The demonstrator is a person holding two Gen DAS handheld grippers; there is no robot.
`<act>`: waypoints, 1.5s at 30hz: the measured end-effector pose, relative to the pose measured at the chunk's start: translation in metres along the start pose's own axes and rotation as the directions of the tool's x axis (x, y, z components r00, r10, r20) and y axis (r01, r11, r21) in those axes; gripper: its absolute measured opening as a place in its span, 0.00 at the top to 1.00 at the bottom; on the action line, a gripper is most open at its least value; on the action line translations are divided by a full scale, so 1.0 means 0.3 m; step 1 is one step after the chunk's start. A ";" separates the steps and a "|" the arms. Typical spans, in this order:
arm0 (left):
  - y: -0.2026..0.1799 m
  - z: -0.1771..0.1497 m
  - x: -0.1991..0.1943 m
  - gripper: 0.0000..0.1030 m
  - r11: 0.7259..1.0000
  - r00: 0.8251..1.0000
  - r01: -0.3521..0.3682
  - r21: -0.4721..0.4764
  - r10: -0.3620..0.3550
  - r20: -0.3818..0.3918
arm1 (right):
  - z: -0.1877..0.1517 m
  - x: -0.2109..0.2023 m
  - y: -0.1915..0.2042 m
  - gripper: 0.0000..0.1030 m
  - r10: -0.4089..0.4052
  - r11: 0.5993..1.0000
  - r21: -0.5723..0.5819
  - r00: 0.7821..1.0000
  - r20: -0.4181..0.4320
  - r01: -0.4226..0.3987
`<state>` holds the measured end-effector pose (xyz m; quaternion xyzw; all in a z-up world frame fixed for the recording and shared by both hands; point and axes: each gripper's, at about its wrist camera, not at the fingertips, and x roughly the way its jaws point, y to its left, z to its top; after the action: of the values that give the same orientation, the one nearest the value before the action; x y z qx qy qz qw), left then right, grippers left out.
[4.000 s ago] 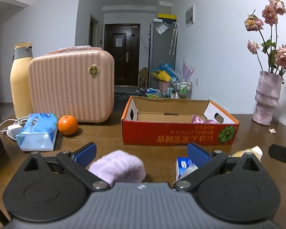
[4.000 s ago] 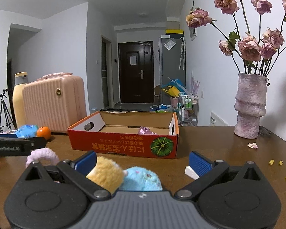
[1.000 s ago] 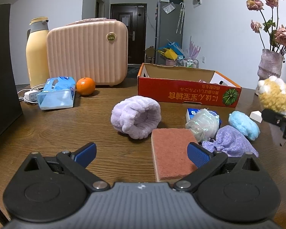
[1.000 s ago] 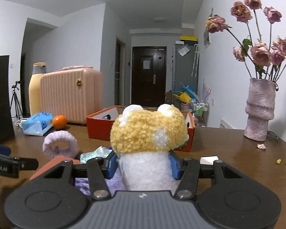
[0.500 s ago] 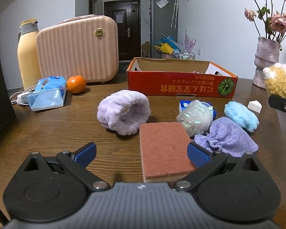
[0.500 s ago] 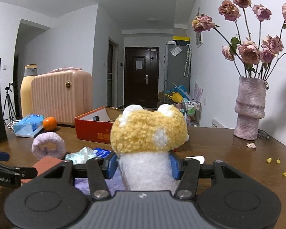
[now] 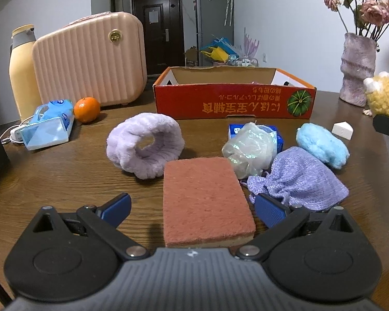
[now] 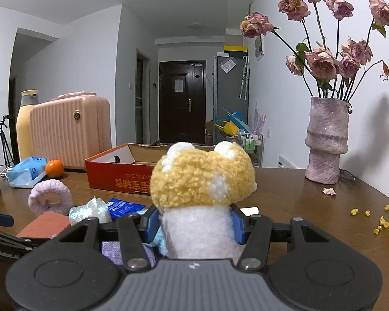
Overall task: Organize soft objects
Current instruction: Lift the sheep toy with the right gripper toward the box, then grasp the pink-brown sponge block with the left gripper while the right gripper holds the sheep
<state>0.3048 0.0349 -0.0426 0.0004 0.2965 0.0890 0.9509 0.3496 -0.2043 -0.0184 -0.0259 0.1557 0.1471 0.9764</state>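
My right gripper (image 8: 194,224) is shut on a yellow and white plush toy (image 8: 203,181), held above the table; the same plush toy (image 7: 383,97) shows at the right edge of the left wrist view. My left gripper (image 7: 192,208) is open just over the table, its blue pads on either side of the near end of a rust-red sponge (image 7: 205,198), not touching it. Beyond the sponge lie a lilac fluffy ring (image 7: 144,143), a crumpled clear bag (image 7: 250,149), a purple knit pouch (image 7: 298,178) and a blue fluffy piece (image 7: 321,143). The red cardboard box (image 7: 233,102) stands open behind them.
At the back left stand a pink ribbed case (image 7: 90,61), a yellow bottle (image 7: 22,72), an orange (image 7: 87,108) and a blue tissue pack (image 7: 49,124). A vase (image 8: 326,140) of dried roses stands at the right. Yellow crumbs (image 8: 376,220) lie near it.
My left gripper has come forward and lower, so the sponge now lies between its open fingers. The right gripper keeps the plush toy and has shifted slightly sideways.
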 end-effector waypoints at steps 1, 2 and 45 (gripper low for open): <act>-0.003 0.002 0.005 0.00 1.000 1.000 -0.007 0.002 0.007 -0.002 | 0.000 0.000 0.000 0.48 0.000 1.000 0.000 1.000 -0.001 0.000; -0.007 0.003 0.012 0.00 1.000 1.000 -0.018 0.005 0.018 -0.005 | -0.001 0.001 0.000 0.48 0.000 1.000 -0.001 1.000 -0.002 0.000; 0.048 0.031 -0.003 0.31 0.998 0.999 0.021 -0.065 -0.018 0.047 | -0.027 -0.030 0.043 0.48 -0.040 0.999 -0.020 0.999 -0.024 0.040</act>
<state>0.3068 0.0493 -0.0338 -0.0318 0.2715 0.0892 0.9578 0.3351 -0.1953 -0.0235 -0.0405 0.1657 0.1286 0.9769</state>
